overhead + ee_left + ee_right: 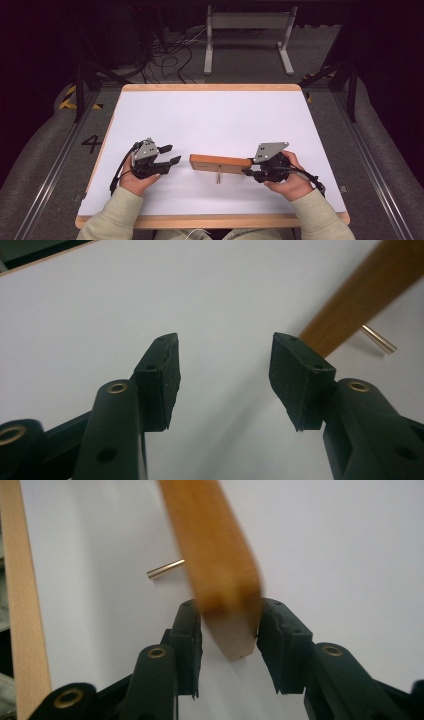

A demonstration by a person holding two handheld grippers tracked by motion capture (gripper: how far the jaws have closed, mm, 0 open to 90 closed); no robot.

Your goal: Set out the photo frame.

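High view: a wooden block (pixel 220 163) with a thin brass pin (pixel 218 176) is seen lying lengthwise across the white table (pixel 210 120), its right end pinched by the right gripper (pixel 253 173), while the left gripper (pixel 170 154), jaws spread and empty, is held just beside the free left end.

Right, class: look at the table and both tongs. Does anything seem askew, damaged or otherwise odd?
One small oddity: a thin brass-coloured pin sticks out from the near side of the wooden block, which otherwise looks plain. The right tongs are clamped on the block's end; the left tongs are open, short of it. Nothing looks spilled or broken.
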